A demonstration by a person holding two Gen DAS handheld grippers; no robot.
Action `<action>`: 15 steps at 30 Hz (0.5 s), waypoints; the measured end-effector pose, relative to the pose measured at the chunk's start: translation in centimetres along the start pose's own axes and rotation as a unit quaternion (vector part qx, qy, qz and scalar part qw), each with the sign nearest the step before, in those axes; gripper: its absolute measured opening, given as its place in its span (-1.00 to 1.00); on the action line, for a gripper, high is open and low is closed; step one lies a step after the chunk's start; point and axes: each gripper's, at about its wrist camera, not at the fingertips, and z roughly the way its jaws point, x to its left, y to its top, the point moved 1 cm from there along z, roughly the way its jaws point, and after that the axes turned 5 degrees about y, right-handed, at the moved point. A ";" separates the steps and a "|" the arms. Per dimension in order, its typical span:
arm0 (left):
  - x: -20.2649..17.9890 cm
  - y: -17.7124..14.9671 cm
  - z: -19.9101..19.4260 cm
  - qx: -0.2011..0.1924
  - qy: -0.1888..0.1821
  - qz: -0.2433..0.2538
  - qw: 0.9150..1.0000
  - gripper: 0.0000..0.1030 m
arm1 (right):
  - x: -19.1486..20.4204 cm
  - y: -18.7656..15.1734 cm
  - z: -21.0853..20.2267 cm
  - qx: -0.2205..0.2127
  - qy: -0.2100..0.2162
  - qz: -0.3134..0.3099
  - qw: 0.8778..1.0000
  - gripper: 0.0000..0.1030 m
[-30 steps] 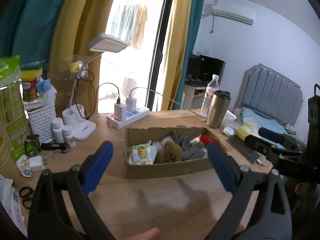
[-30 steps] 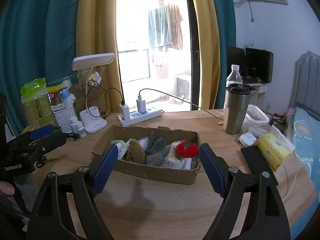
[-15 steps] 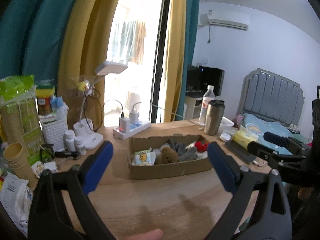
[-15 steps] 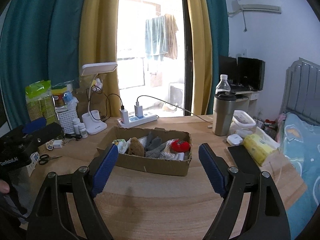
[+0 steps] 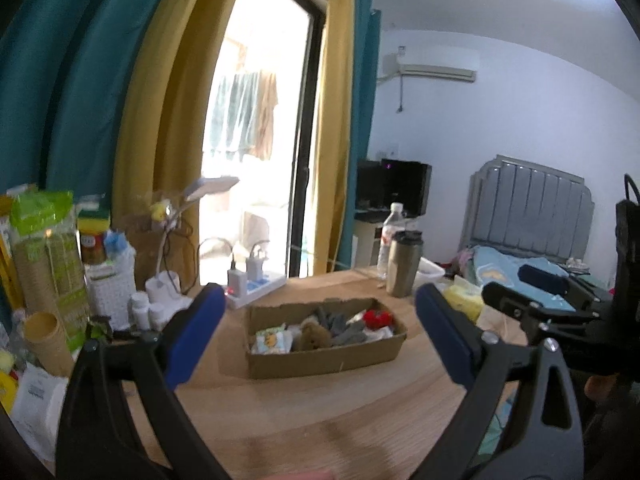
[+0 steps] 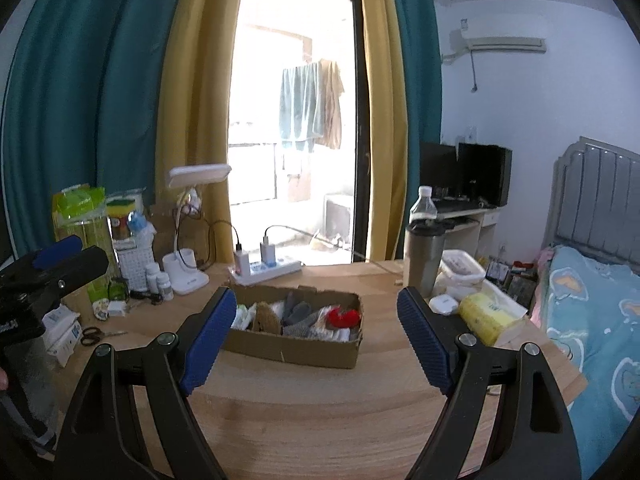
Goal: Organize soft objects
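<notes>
Both grippers hang above the wooden table, well back from the cardboard box, each spread wide and holding nothing: the left gripper and the right gripper. Inside the box lie a brown plush toy, grey gloves and a red soft toy, beside a steel tumbler

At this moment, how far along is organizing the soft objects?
Looks done: the brown plush toy, gray gloves and red plush all lie inside the cardboard box. In hand: nothing; the left tool and right tool are both open and empty, short of the box. No soft items remain loose on the wooden table.
</notes>
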 end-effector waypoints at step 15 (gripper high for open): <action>-0.6 0.8 -0.8 -0.012 -0.010 0.005 1.000 0.89 | -0.2 0.9 -1.4 -0.017 -0.009 0.000 1.000 0.67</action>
